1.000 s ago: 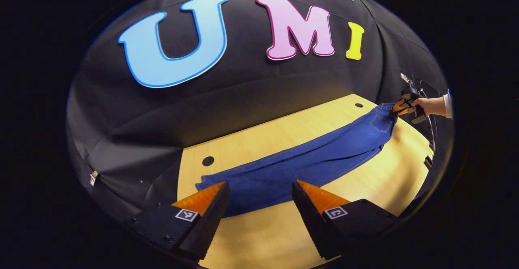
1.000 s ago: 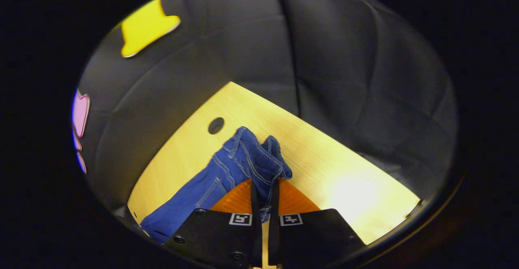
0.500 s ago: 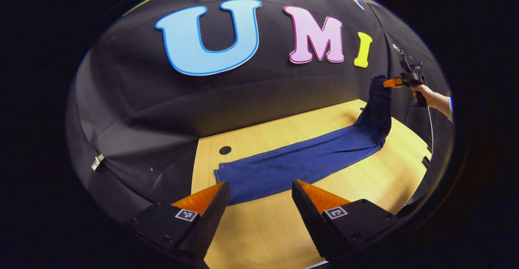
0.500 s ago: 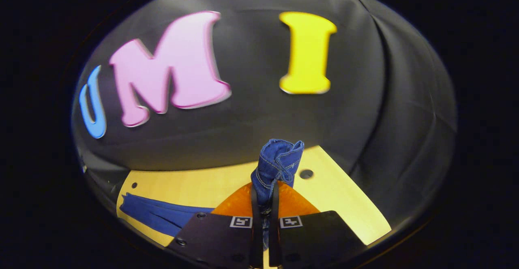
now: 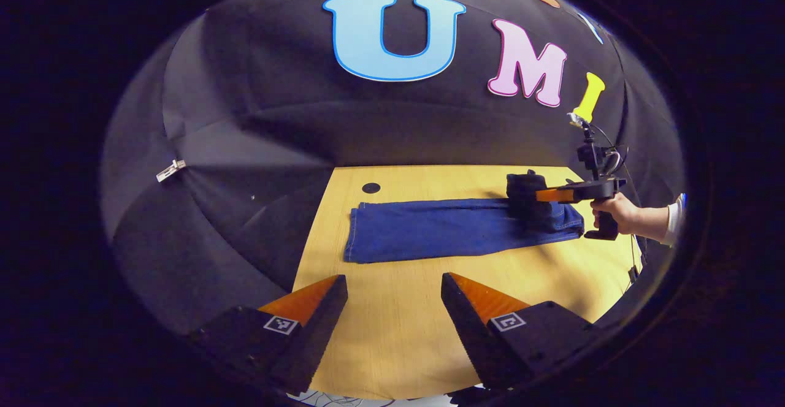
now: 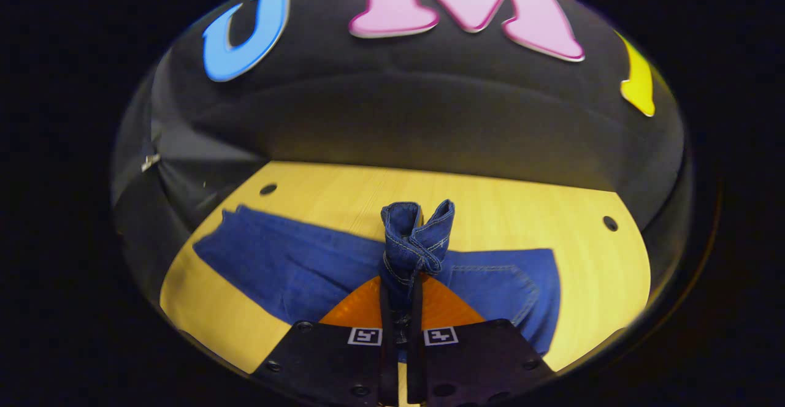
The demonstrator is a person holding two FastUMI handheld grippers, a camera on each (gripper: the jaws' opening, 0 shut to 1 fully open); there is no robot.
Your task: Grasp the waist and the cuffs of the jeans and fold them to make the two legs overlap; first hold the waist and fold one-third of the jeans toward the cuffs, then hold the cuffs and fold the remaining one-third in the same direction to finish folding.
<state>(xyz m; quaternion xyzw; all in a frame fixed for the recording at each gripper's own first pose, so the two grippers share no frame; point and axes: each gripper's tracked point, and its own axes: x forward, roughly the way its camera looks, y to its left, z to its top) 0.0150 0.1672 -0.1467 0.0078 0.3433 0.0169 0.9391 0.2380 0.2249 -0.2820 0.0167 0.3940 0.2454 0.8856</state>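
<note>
My right gripper [image 6: 402,309] pinches the waist [image 6: 417,235], so I carry it low toward nine o'clock over the jeans [image 6: 294,266], left gripper [image 5: 392,309] open, idle.

We see bare table [image 5: 392,327] in front of our open left tongs [image 5: 392,300]; only the flat jeans [image 5: 429,230] lie farther ahead.

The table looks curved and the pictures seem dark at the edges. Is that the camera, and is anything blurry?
Left gripper view: the fisheye lens bows the table; light falls on the wood, the surroundings stay dim; the jeans look sharp. Right gripper view: the table edge curves too; the bunched waist in the right gripper is crisp, stitching visible, and no strong glare shows on the wood.
</note>
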